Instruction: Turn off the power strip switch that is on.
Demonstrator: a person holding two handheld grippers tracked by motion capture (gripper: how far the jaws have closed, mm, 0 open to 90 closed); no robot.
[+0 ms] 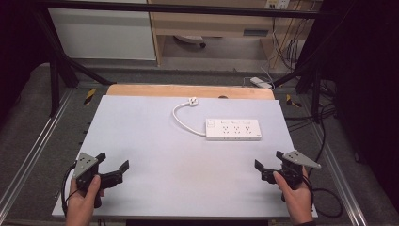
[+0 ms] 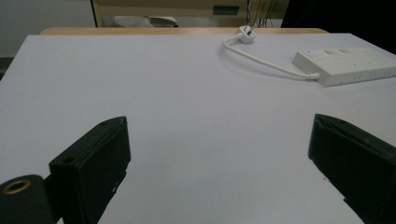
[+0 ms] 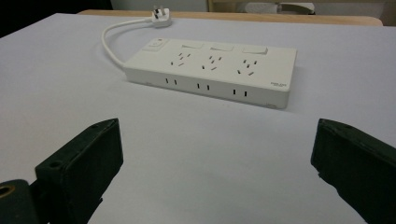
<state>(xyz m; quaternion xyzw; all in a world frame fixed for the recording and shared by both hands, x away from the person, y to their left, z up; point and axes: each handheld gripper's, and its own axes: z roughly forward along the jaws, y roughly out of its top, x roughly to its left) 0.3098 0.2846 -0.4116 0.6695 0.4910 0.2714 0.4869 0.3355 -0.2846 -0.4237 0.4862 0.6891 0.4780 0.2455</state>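
A white power strip lies flat on the pale table, right of centre toward the back. Its white cord curls back to a white plug near the far edge. My left gripper rests open at the front left, nothing between its jaws. At the front right my right gripper is open too, facing the strip from a short distance.
A wooden board edge runs along the table's far side. Behind it stand a wooden shelf unit and loose cables. Dark metal frame rails flank the table on both sides.
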